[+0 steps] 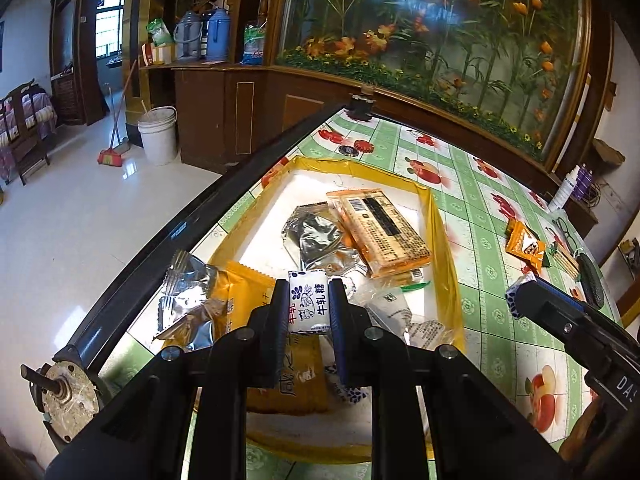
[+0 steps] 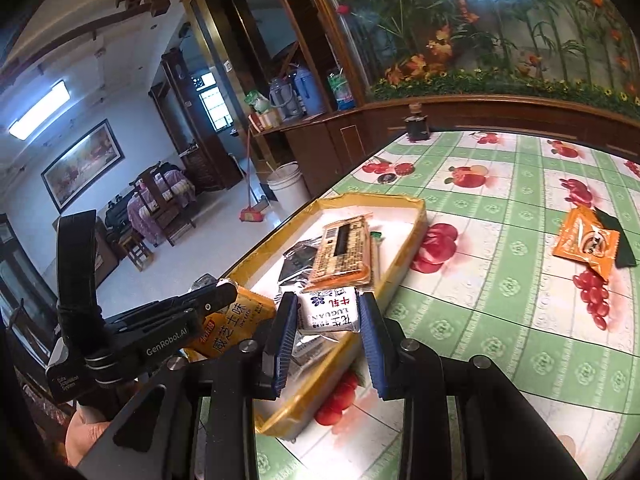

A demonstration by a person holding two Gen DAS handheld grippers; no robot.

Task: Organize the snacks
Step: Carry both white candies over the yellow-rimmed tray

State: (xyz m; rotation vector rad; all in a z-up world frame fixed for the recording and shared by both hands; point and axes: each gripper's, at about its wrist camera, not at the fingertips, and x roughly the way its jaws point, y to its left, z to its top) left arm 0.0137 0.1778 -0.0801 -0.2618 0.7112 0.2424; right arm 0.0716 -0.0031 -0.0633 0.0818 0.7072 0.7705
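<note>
Both my grippers are clamped on nougat candies over the yellow-rimmed tray (image 1: 434,216): left gripper (image 1: 309,306) pinching one nougat candy (image 1: 308,304), right gripper (image 2: 329,312) another (image 2: 330,309). One orange snack packet (image 2: 586,242) sits apart on the bench (image 2: 500,300).

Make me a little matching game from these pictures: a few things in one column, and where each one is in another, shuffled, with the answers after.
Things:
1. white nougat candy
2. orange cracker pack with barcode
3. small orange snack packet
4. white bucket

Places:
A. on the floor beside a broom
B. lying inside the yellow-rimmed tray
C. pinched between the left gripper's fingers
D. on the fruit-print tablecloth, outside the tray

Pairs: 1-C, 2-B, 3-D, 4-A
</note>
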